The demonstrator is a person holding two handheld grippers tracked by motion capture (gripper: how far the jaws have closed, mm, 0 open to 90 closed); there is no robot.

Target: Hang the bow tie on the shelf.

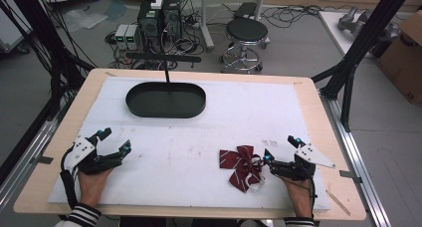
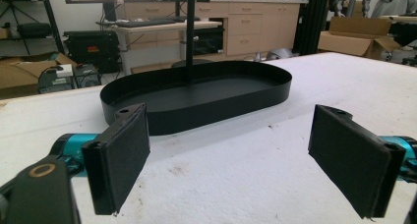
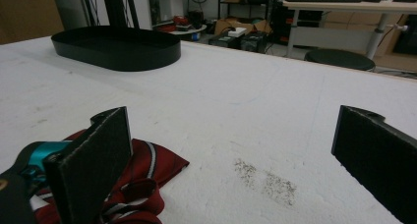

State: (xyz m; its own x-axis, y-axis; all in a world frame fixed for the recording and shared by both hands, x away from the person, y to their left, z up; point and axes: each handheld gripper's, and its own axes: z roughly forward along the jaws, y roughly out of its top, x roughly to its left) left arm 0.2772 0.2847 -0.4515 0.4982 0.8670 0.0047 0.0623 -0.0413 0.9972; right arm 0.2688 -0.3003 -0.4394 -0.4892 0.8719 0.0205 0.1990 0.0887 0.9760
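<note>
a dark red striped bow tie (image 1: 241,166) lay near the right of the desk (image 1: 209,132), just left of the right hand-held gripper (image 1: 280,151), wide open, holding nothing. it looked soft and light; best pinched at its knot.

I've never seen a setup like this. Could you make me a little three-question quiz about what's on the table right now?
1. True or false: the bow tie lies inside the black tray.
2. Which gripper is nearer the bow tie: A left gripper, B right gripper?
3. Fill in: both grippers' jaws stand ____.

Key: 1 false, it lies on the white mat, apart from the tray. 2 B. 3 open.
</note>
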